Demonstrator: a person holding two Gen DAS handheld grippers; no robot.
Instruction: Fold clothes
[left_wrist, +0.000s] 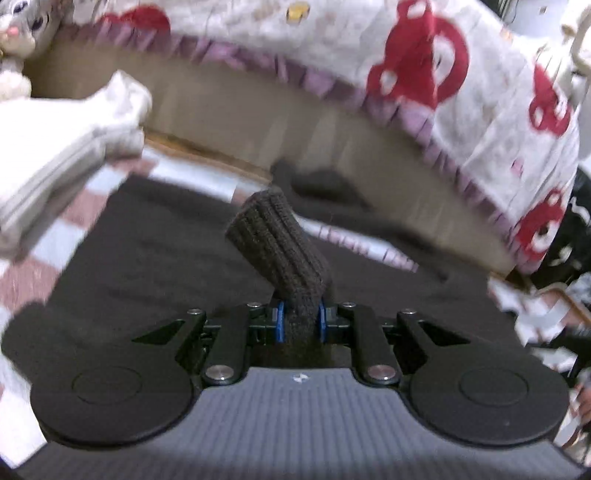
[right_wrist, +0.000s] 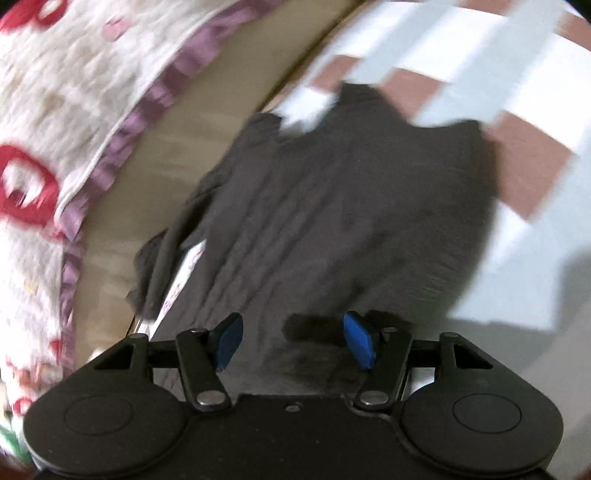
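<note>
A dark grey knit garment (left_wrist: 155, 266) lies spread on a checked pink, white and pale blue cloth (left_wrist: 44, 258). My left gripper (left_wrist: 300, 325) is shut on a ribbed cuff (left_wrist: 273, 243) of that garment, which sticks up and away from the blue pads. In the right wrist view the same dark garment (right_wrist: 351, 206) lies wrinkled ahead of and under my right gripper (right_wrist: 293, 341). That gripper is open, its blue pads (right_wrist: 358, 338) wide apart above the fabric with nothing pinched between them.
A white bedspread with red bear prints and a purple frill (left_wrist: 424, 74) hangs over a beige bed side (left_wrist: 229, 110) at the back. A folded whitish pile (left_wrist: 55, 147) sits at the left, with a plush toy (left_wrist: 18, 26) in the far corner.
</note>
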